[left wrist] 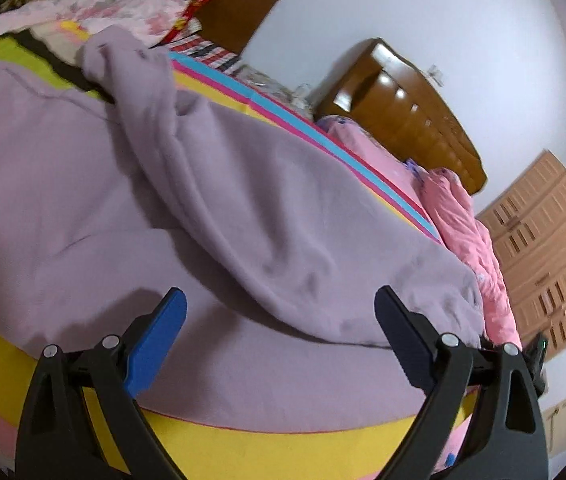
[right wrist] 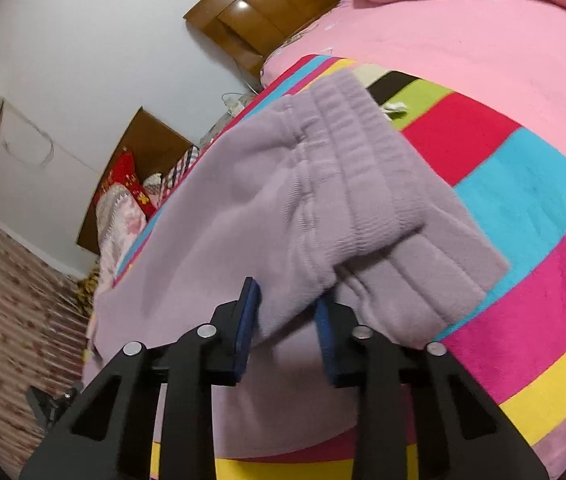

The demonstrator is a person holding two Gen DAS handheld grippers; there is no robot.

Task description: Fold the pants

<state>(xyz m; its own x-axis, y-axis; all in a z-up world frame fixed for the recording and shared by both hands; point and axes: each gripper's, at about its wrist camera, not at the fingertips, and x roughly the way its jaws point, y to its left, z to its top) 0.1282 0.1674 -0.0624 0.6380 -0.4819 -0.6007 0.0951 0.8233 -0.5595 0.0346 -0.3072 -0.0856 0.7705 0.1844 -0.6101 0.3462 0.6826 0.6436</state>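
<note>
Left wrist view: the left gripper [left wrist: 279, 300] stood wide apart, empty, over the pants [left wrist: 211, 184] spread on the striped blanket [left wrist: 283, 448]. Right wrist view: the right gripper [right wrist: 287, 300] pinched the pants' [right wrist: 323, 200] ribbed waistband fold.

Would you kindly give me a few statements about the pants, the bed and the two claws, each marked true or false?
1. The pants are lilac. True.
2. The left claw is clamped on a pant leg. False: its jaws stand wide open with nothing gripped between them.
3. The right claw has a fold of the pants by the waistband between its pads. True.
4. The pants lie on a plain white sheet. False: they lie on a blanket of coloured stripes.
5. A wooden headboard stands against the wall. True.
6. The waistband is folded flat on the blanket. False: part of it is lifted and bunched at the right claw.
</note>
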